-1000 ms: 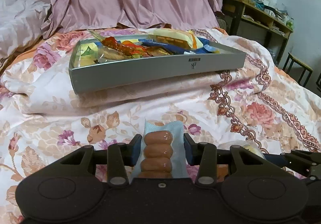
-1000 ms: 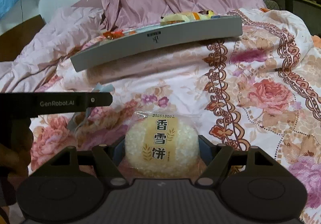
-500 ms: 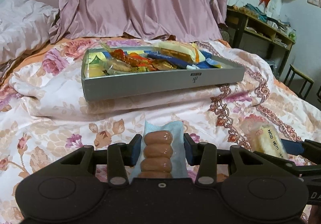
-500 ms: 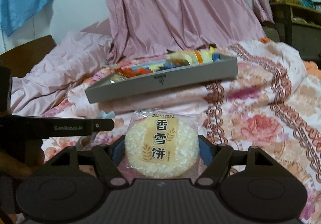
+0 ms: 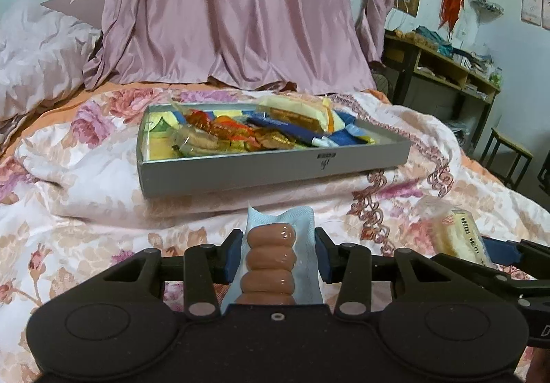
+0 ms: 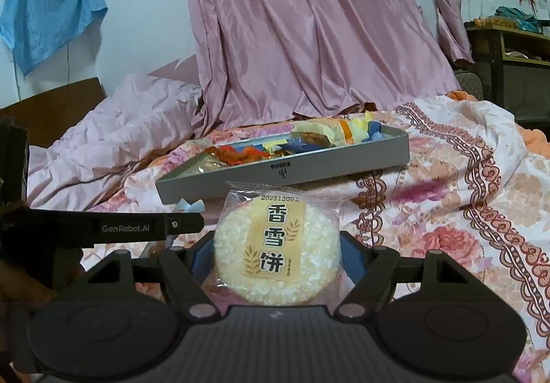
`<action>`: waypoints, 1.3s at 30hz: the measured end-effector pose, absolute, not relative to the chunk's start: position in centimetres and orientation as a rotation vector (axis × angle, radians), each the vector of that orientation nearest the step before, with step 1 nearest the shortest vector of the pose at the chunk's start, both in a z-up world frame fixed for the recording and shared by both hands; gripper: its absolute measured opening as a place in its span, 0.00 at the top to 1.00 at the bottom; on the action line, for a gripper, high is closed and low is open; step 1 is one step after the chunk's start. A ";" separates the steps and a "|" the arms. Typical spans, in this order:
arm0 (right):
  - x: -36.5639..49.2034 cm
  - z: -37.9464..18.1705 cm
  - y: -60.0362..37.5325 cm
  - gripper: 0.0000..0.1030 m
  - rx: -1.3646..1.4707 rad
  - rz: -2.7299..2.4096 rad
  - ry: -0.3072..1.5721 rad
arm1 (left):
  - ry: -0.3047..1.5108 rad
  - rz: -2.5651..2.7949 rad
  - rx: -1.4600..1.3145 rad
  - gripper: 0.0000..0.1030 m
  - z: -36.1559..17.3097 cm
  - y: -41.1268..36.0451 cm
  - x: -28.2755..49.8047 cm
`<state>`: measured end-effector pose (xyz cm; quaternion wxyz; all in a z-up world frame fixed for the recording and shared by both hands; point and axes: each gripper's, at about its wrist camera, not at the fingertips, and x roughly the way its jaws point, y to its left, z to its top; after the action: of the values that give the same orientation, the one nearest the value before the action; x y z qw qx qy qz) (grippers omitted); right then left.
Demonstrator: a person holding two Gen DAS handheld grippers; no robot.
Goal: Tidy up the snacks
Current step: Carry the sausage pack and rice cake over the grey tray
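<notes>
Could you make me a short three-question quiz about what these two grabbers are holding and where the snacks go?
1. True or false: the left gripper is empty.
2. What does the right gripper hold? A) a banana B) a round rice cracker in a clear wrapper C) a bottle
3. Fill in: the grey tray of snacks rests on a floral ____.

Key
1. False: it is shut on a sausage pack, blue-backed.
2. B: the rice cracker sits between its fingers.
3. Quilt: the tray lies on the floral quilt, ahead of both grippers, already holding many wrapped snacks.
</notes>
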<state>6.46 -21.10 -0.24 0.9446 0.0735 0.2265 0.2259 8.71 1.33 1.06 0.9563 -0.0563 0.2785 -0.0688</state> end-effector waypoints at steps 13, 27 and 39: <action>8.1 1.0 -20.4 0.25 0.138 0.480 0.396 | 0.452 -0.116 -0.153 0.56 2.9 2.0 9.2; 13.0 3.1 -20.8 0.25 0.220 0.456 0.321 | 0.326 -0.119 -0.164 0.55 5.1 2.0 12.5; 18.1 4.6 -19.2 0.25 0.225 0.463 0.246 | 0.294 -0.092 -0.178 0.54 5.3 3.1 16.9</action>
<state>18.07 -19.22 4.63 0.9596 0.1110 0.1214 0.2284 16.92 3.14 5.35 0.9842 -0.0884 0.1462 -0.0456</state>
